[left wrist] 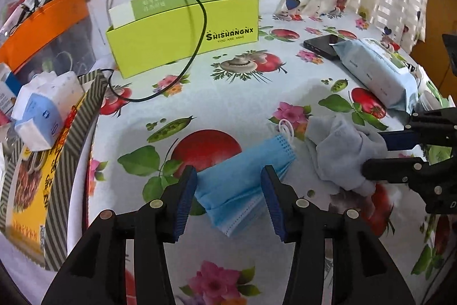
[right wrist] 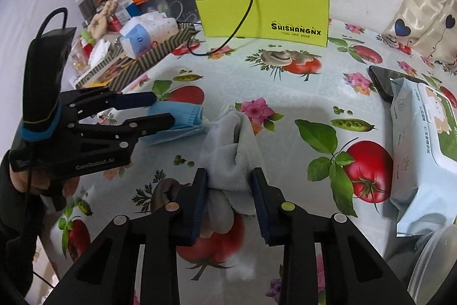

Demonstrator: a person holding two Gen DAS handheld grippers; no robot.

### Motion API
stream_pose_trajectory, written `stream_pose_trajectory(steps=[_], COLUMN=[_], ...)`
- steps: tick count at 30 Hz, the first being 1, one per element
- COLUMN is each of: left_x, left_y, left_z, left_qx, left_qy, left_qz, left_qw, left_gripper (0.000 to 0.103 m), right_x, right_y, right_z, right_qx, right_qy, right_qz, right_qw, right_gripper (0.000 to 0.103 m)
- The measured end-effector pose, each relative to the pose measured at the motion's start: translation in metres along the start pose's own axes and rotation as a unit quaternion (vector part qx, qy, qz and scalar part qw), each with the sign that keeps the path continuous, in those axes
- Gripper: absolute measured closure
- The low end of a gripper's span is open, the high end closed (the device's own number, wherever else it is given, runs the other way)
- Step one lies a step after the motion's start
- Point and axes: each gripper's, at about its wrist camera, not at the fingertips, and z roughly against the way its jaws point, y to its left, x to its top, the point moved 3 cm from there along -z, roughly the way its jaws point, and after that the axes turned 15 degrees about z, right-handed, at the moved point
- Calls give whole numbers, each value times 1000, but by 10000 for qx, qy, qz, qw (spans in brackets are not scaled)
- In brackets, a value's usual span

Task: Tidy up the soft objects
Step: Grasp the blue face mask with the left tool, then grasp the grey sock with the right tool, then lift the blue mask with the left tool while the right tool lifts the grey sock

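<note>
Risk: right claw [right wrist: 230,187] pinches only the cloth [right wrist: 228,150] edge beside the mask [left wrist: 242,190]; spread left claw [left wrist: 228,182] may snag both.

A tabletop [right wrist: 285,110] under a cloth printed with tomatoes, peas and flowers carries a folded blue face mask [left wrist: 242,190] and, just beside it, a bunched grey cloth [right wrist: 231,156]. Farther back stands a lime-green box [right wrist: 262,16] (a black cable [left wrist: 197,47] drapes over it). A wet-wipes pack [right wrist: 422,150] partly overlaps a dark phone [right wrist: 382,82] at the right.
</note>
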Motion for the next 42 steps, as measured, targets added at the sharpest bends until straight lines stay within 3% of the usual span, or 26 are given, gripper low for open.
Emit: stream_pose_trajectory(steps=[10, 16, 20, 24, 26, 31, 34, 42], left_x=[15, 12, 12, 6, 3, -9, -18, -28], left_y=[-15, -17, -15, -20, -22, -32, -41, -52], left_z=[-3, -27, -29, -26, -25, -14, -4, 36], left_qx=[-1, 78, 79, 353, 437, 379, 389, 216], left_qy=[-5, 263, 263, 92, 89, 258, 237, -73], left_qz=[-832, -1054, -891, -844, -740, -342, -209, 433], left_qw=[9965, 9940, 9956, 9958, 9963, 9984, 9987, 9988], left_gripper=[55, 54, 55, 55, 58, 81, 86, 87], right_x=[0, -1, -2, -3, -4, -6, -9, -16], right_y=[1, 0, -2, -1, -1, 1, 4, 11], right_z=[-1, 0, 0, 1, 3, 10, 18, 42], right_qx=[57, 83, 79, 44, 23, 16, 40, 101], right_qy=[15, 6, -16, -28, -34, -91, -159, -374], right_qz=[-2, -22, -29, 5, 12, 13, 17, 70], right_qw=[10000, 10000, 10000, 10000, 10000, 10000, 9999, 9992], right_gripper=[75, 75, 76, 79, 81, 84, 84, 85])
